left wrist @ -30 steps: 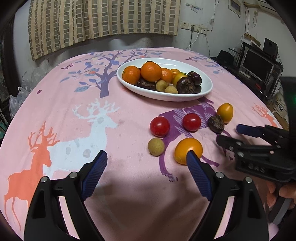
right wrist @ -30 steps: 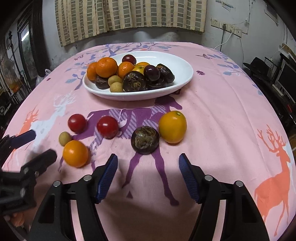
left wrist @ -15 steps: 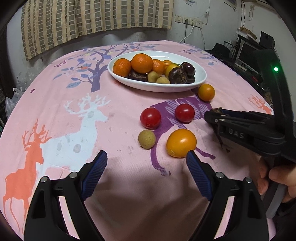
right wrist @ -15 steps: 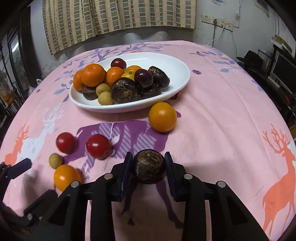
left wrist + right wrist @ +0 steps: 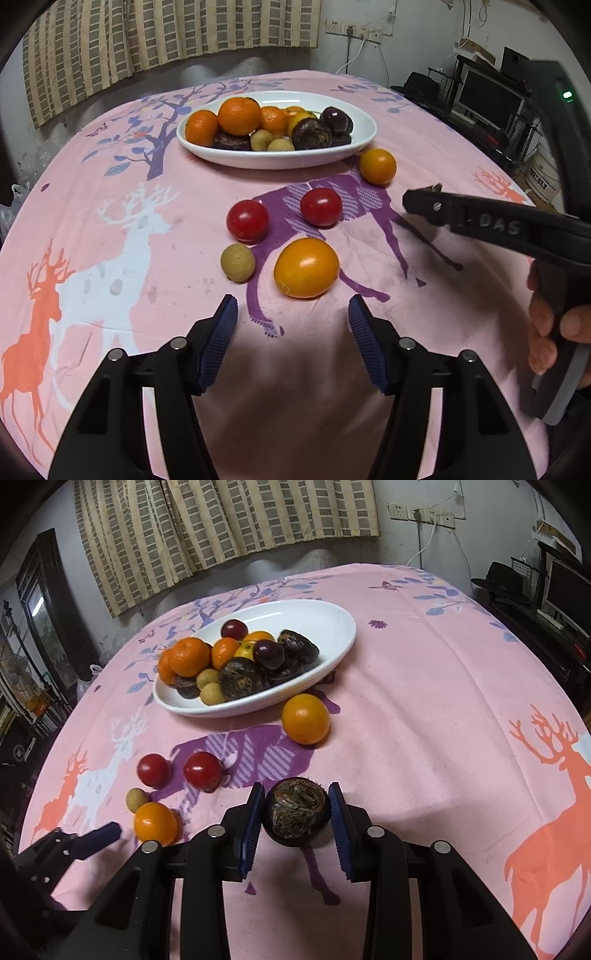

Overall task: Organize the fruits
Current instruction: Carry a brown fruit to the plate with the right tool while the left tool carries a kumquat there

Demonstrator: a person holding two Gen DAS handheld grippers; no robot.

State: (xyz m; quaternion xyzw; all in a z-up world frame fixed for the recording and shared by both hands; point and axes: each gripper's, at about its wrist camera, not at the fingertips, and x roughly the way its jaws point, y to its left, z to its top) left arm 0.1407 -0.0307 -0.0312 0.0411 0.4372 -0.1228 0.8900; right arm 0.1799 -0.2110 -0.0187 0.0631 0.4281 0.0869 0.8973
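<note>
My right gripper (image 5: pixel 297 814) is shut on a dark brown fruit (image 5: pixel 300 811) and holds it above the pink cloth; it shows from the side in the left wrist view (image 5: pixel 424 201). My left gripper (image 5: pixel 291 328) is open and empty, just short of an orange fruit (image 5: pixel 306 267). A white oval plate (image 5: pixel 362 136) at the back holds oranges, dark fruits and small tan fruits. Loose on the cloth lie two red tomatoes (image 5: pixel 247 221) (image 5: pixel 320 206), a small tan fruit (image 5: pixel 237 262) and a second orange fruit (image 5: pixel 377 166) beside the plate.
The table wears a pink cloth with deer and tree prints (image 5: pixel 122 236). A striped curtain (image 5: pixel 221 524) hangs behind. A monitor and shelves (image 5: pixel 487 99) stand off the right edge. The plate's right half (image 5: pixel 317 620) is bare.
My right gripper closed on the dark brown fruit and lifted it off the cloth. My left gripper moved closer to the near orange fruit and its jaws narrowed somewhat.
</note>
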